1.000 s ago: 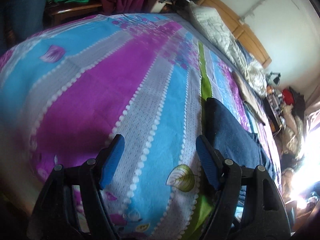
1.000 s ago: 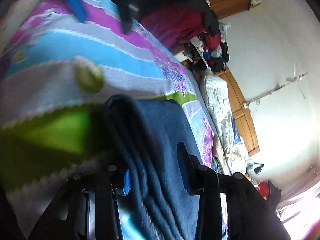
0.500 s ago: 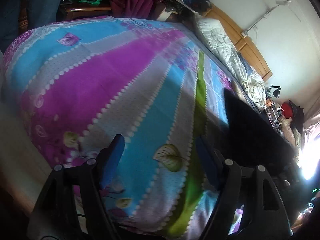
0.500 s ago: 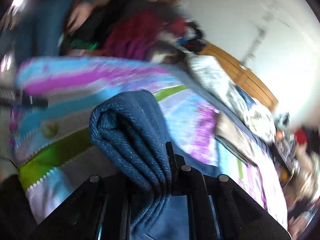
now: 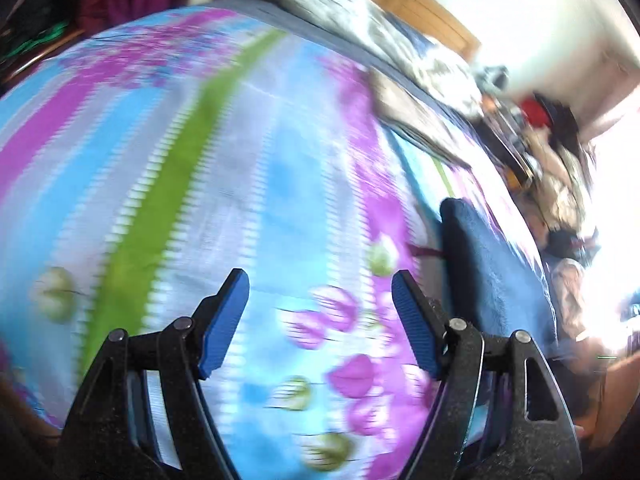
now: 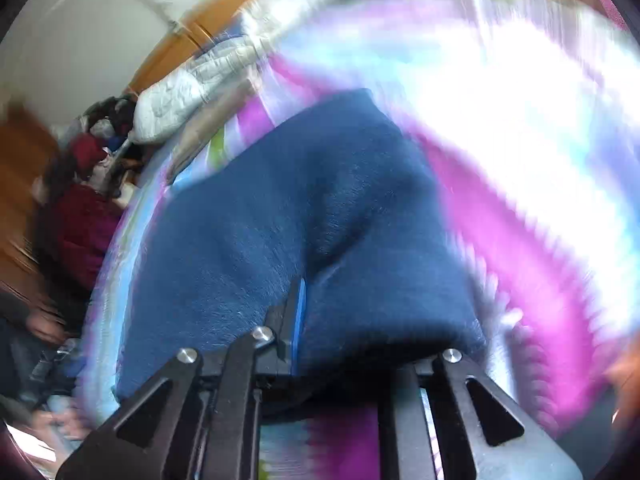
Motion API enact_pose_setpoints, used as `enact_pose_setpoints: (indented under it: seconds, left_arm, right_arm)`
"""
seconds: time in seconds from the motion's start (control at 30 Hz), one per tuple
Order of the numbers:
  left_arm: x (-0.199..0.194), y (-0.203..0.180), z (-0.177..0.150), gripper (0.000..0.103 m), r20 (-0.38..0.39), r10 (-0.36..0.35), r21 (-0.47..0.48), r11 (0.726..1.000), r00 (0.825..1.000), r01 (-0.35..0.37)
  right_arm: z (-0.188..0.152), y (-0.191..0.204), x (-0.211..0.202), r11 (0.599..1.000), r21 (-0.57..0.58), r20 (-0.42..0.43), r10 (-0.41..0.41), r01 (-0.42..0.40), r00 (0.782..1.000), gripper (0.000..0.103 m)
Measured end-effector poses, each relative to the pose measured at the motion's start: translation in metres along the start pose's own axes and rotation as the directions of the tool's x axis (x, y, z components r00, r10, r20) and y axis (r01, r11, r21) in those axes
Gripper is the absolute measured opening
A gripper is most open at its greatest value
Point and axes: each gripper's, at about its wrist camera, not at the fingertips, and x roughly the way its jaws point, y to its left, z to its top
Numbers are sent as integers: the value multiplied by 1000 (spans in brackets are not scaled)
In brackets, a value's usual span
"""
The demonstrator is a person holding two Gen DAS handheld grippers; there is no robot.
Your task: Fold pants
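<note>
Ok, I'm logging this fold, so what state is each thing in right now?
Left gripper: open, holding nothing, over the bedspread.
Right gripper: shut on the pants.
Pants: dark blue, bunched in folds, gripped at the near end.
Bedspread: spread flat over the bed.

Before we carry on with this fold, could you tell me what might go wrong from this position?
1. The right gripper pinches the thick folded blue pants with little jaw showing past the cloth; layers might slip out and the fold open.
2. The left gripper hangs open over the striped bedspread, beside the pants, so one side has no support.
3. Both views are blurred, suggesting a fast swing; the bundle may land crooked.
</note>
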Motion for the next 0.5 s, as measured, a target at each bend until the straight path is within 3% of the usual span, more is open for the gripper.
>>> enact_pose_setpoints:
  seconds: [0.03, 0.07, 0.1, 0.17, 0.3, 0.33, 0.43, 0.5]
  left_arm:
    - [7, -8, -2, 74, -24, -4, 7, 1000, 1000, 5]
    - [12, -14, -4, 74, -42, -1, 12, 1000, 999, 2]
    - [15, -20, -7, 74, -58, -1, 22, 1000, 998, 2]
    - [22, -37, -10, 74, -80, -14, 58, 998, 997, 19]
    - [25, -70, -24, 74, -109, -33, 137, 989, 993, 48]
    - [25, -77, -29, 74, -110, -38, 154, 986, 993, 55]
    - [22, -82, -38, 74, -119, -55, 180, 981, 991, 76]
    - [25, -84, -43, 74, -125, -51, 183, 980, 991, 74]
  right_arm:
    - [4, -2, -6, 999, 4, 14, 35, -35, 999, 10]
    - [8, 8, -6, 999, -36, -18, -1, 0, 1000, 13]
    - [10, 15, -7, 998, -69, -25, 3, -5, 1000, 23]
    - [11, 19, -10, 993, -114, -40, 4, -8, 999, 21]
    - [12, 2, -36, 997, -53, -69, 46, -50, 997, 24]
    - [11, 0, -48, 998, -58, -63, 34, -37, 997, 35]
    - [4, -5, -88, 997, -82, -32, -3, 1, 999, 45]
    - [5, -15, -118, 992, -64, 52, -101, 104, 994, 45]
